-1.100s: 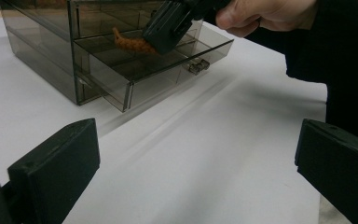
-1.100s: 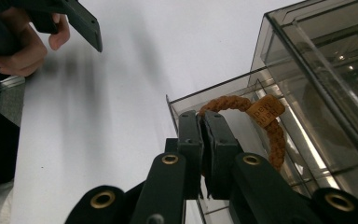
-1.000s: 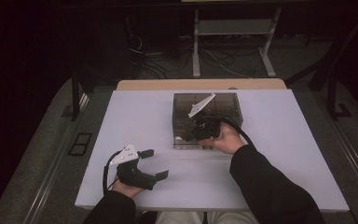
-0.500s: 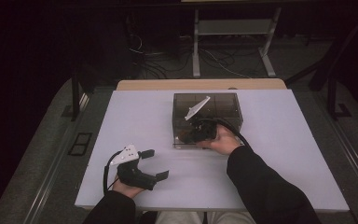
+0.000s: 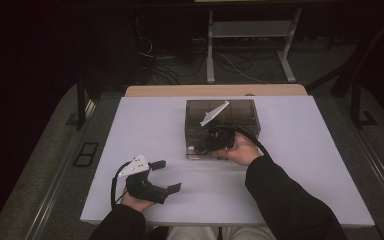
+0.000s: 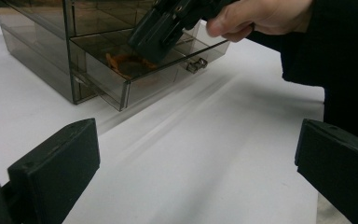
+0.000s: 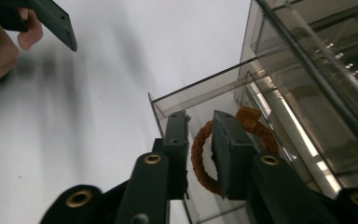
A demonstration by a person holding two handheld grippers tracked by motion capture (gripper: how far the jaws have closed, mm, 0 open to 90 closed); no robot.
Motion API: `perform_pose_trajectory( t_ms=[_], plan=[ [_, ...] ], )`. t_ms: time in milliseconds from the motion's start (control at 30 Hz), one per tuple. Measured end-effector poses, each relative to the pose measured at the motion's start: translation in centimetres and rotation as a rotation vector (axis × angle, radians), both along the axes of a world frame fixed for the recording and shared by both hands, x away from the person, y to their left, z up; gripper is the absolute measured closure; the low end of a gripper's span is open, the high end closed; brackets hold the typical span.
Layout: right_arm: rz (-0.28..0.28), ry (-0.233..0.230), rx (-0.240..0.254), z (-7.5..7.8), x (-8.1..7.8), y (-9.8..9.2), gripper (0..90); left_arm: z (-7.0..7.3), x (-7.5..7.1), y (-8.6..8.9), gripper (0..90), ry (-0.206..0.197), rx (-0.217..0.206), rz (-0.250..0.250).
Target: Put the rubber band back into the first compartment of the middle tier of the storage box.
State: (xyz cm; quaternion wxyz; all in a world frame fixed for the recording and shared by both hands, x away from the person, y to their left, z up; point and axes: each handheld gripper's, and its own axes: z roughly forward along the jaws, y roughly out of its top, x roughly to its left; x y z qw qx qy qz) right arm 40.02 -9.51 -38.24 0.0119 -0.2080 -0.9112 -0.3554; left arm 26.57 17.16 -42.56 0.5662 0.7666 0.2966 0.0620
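1. Straddling one side of an orange braided bracelet (image 7: 198,158), the right gripper (image 7: 199,140) pinches it inside the pulled-out drawer (image 6: 121,74)
2. Smoky clear drawer box (image 5: 240,112) sits on the white table (image 5: 145,120)
3. Left gripper (image 5: 166,176) rests spread, well apart

Black sleeves cover both forearms; each black gripper (image 5: 165,175) carries brass-coloured rivets, a trailing black cable and a grey three-cornered plate.

The left gripper (image 5: 166,175) rests low near the person's side, held in the left hand (image 5: 136,199), its jaws spread wide. The right hand (image 5: 241,149) reaches forward with a dark sleeve (image 5: 285,200), angling the right gripper (image 7: 199,140) downward, its jaws narrowed.
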Motion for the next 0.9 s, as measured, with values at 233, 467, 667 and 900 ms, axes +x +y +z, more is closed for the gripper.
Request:
perform_pose_trajectory(
  t_ms=[233, 467, 667, 900],
  plan=[
    [-0.042, -0.028, 0.007, 1.4, -0.9, -1.1, 56.7, 0.0, 0.0, 0.0, 0.0, 0.002, -0.006, 0.002],
    [-0.084, -0.027, 0.037, 2.3, -1.8, -2.4, 40.5, 0.0, 0.0, 0.0, 0.0, 0.000, -0.002, 0.000],
    [-0.121, -0.031, 0.068, 2.7, -3.1, -3.8, 18.3, 0.0, 0.0, 0.0, 0.0, -0.001, -0.001, -0.001],
    [-0.168, -0.055, 0.056, 3.4, -4.7, -5.2, 10.0, 0.0, 0.0, -0.1, 0.0, -0.006, 0.000, -0.003]
  ],
)
